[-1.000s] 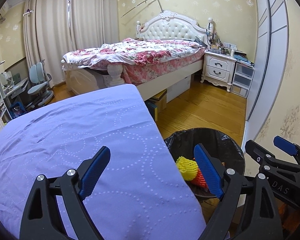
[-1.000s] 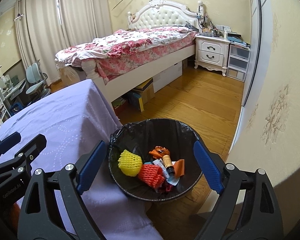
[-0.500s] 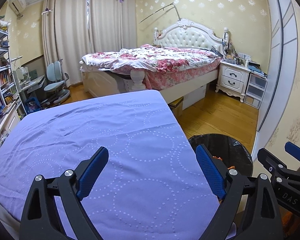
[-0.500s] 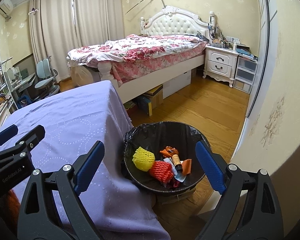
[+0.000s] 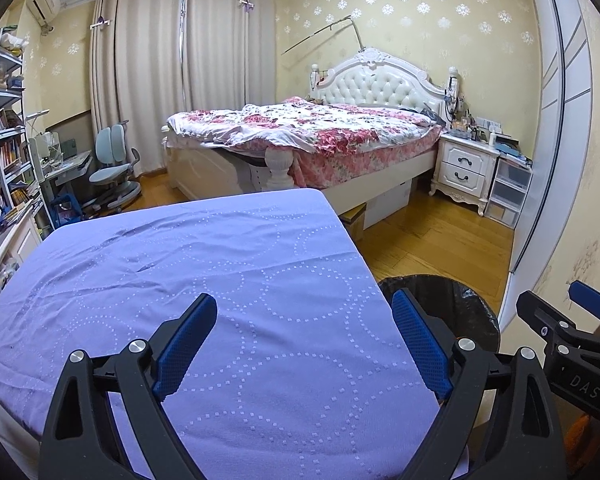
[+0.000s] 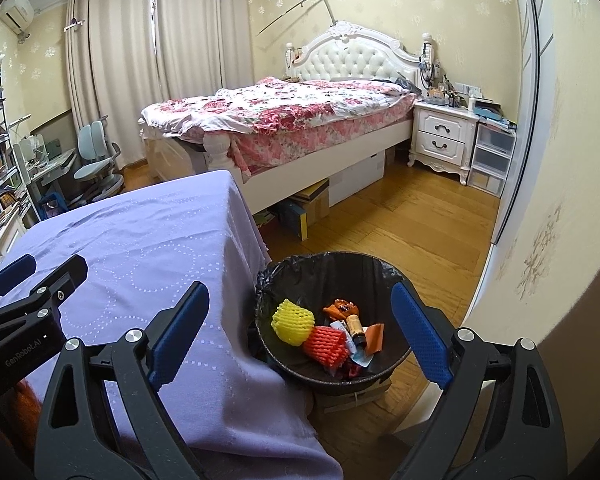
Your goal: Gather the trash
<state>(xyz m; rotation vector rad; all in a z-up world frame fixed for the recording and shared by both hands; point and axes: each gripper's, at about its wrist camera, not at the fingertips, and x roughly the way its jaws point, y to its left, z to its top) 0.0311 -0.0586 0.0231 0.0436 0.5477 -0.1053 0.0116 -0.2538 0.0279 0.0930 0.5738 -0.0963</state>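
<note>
A black-lined trash bin (image 6: pixel 328 268) stands on the floor beside the table's right edge. It holds a yellow foam net (image 6: pixel 292 322), a red foam net (image 6: pixel 326 345), an orange wrapper (image 6: pixel 340 307), a small brown bottle (image 6: pixel 356 326) and other scraps. My right gripper (image 6: pixel 298 334) is open and empty, above the table's corner and the bin. My left gripper (image 5: pixel 304 346) is open and empty above the purple tablecloth (image 5: pixel 204 280). The bin's rim (image 5: pixel 452 284) shows at the right in the left wrist view. Each gripper shows in the other's view.
A bed (image 5: pixel 312 136) with a floral cover stands behind the table. A white nightstand (image 5: pixel 466 168) and plastic drawers (image 5: pixel 508 192) stand at the right wall. A desk chair (image 5: pixel 112 168) and bookshelves (image 5: pixel 4 140) are at the left. Boxes (image 6: pixel 308 204) lie under the bed.
Both grippers have drawn back and risen, so the views now show more of the room. The left one has swung left from the bin toward the table. Both stay open.
</note>
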